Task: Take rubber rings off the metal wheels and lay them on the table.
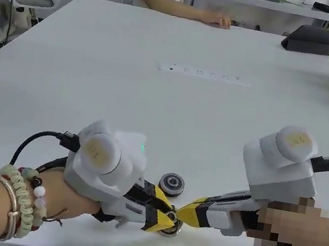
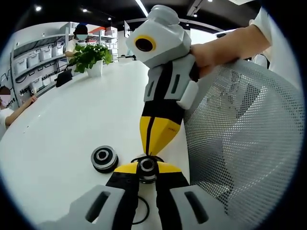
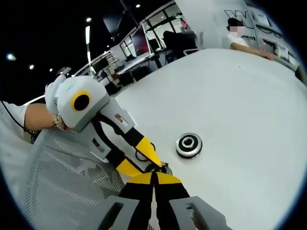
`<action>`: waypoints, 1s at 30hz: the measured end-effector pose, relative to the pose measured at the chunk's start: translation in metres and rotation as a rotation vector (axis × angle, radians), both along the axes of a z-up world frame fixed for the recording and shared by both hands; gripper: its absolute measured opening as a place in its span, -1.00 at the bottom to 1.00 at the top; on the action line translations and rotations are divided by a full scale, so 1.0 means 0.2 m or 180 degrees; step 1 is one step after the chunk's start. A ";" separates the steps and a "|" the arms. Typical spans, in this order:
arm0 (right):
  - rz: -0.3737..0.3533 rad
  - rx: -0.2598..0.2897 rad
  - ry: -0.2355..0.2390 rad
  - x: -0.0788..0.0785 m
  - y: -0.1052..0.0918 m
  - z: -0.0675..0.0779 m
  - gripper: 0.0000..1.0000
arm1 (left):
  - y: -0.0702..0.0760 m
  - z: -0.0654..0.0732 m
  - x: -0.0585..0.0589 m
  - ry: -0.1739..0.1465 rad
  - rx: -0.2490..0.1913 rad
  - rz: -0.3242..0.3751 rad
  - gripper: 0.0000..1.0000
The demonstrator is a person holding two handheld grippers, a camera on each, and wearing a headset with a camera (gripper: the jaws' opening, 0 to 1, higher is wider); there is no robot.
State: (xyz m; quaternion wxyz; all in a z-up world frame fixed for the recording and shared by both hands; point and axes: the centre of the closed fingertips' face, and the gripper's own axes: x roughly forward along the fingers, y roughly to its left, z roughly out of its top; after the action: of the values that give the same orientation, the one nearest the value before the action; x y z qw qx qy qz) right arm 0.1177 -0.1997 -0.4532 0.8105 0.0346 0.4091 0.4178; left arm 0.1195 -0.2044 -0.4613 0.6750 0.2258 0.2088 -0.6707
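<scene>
The held wheel (image 2: 147, 166) sits low over the table (image 1: 156, 96), close to its near edge, pinched from both sides between the yellow jaws of the left gripper (image 2: 146, 170). The right gripper (image 3: 153, 176) meets it head-on, jaws pressed together with their tip against the wheel's rim. Whether any rubber is caught between them is too small to tell, and so is whether this wheel has a ring on it.

Just beside this spot, a little farther in, the second wheel (image 1: 171, 184) lies flat on the table. It has a dark band (image 3: 188, 139) round its outside, which looks like a rubber ring not yet taken off.

In the left gripper view a thin black loop (image 2: 141, 213) lies on the table under the left jaws. It could be 1 ring already pulled off, or just a cable.

By my reading the job is early to midway. At best 1 ring is off, 1 wheel is being worked on now, and the second wheel is untouched.
</scene>
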 end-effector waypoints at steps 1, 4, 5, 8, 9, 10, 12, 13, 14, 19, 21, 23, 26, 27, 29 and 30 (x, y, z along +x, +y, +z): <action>-0.0007 0.0009 0.0011 0.00 0.00 0.00 -1.00 | 0.00 0.00 0.00 0.0001 -0.0001 0.0001 -0.86; 0.0004 -0.0011 0.0023 -0.01 0.00 -0.01 -1.00 | 0.00 0.00 0.00 0.0010 -0.0012 0.0011 -0.86; 0.0007 -0.0030 0.0022 -0.01 0.00 -0.01 -1.00 | 0.00 0.00 0.00 0.0013 -0.0015 0.0015 -0.86; 0.0003 -0.0098 0.0041 -0.01 -0.01 -0.03 -1.00 | 0.00 0.00 0.00 0.0021 -0.0043 0.0045 -0.85; -0.0006 -0.0099 0.0047 -0.01 -0.01 -0.03 -1.00 | 0.00 0.00 0.00 0.0022 -0.0048 0.0045 -0.85; -0.0018 -0.0097 0.0056 -0.01 -0.02 -0.03 -1.00 | 0.00 0.00 0.00 0.0023 -0.0050 0.0042 -0.85; -0.0049 -0.0124 0.0063 -0.01 -0.02 -0.03 -1.00 | 0.00 0.00 -0.01 0.0015 -0.0042 0.0036 -0.85; -0.0055 -0.0143 0.0068 -0.01 -0.03 -0.04 -1.00 | 0.00 0.00 -0.01 0.0008 -0.0037 0.0034 -0.85; -0.0062 -0.0167 0.0077 -0.01 -0.03 -0.05 -1.00 | 0.00 0.00 -0.01 -0.0004 -0.0028 0.0030 -0.85; -0.0063 -0.0203 0.0098 -0.01 -0.04 -0.06 -1.00 | 0.00 0.00 -0.01 -0.0033 0.0008 0.0009 -0.85; -0.0073 -0.0220 0.0096 -0.01 -0.04 -0.06 -1.00 | 0.00 0.00 -0.01 -0.0056 0.0027 -0.0015 -0.85; -0.0081 -0.0219 0.0107 -0.01 -0.05 -0.06 -1.00 | 0.00 0.01 -0.01 -0.0103 0.0063 -0.0038 -0.83; -0.0105 -0.0207 0.0125 0.00 -0.05 -0.06 -1.00 | 0.01 0.02 0.00 -0.0123 0.0069 -0.0045 -0.76; -0.0109 -0.0203 0.0127 0.00 -0.05 -0.06 -1.00 | 0.00 0.03 0.00 -0.0059 0.0015 -0.0024 -0.76; -0.0108 -0.0205 0.0126 0.00 -0.05 -0.06 -1.00 | 0.00 0.05 0.01 0.0020 -0.0065 0.0028 -0.75; -0.0110 -0.0199 0.0124 0.00 -0.05 -0.06 -1.00 | 0.00 0.07 0.02 0.0007 -0.0120 0.0054 -0.73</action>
State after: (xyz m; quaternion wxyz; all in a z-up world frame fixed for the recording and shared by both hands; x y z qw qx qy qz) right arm 0.1176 -0.2089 -0.4648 0.8101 0.0245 0.4370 0.3899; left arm 0.1225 -0.2038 -0.4473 0.6846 0.2106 0.1988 -0.6689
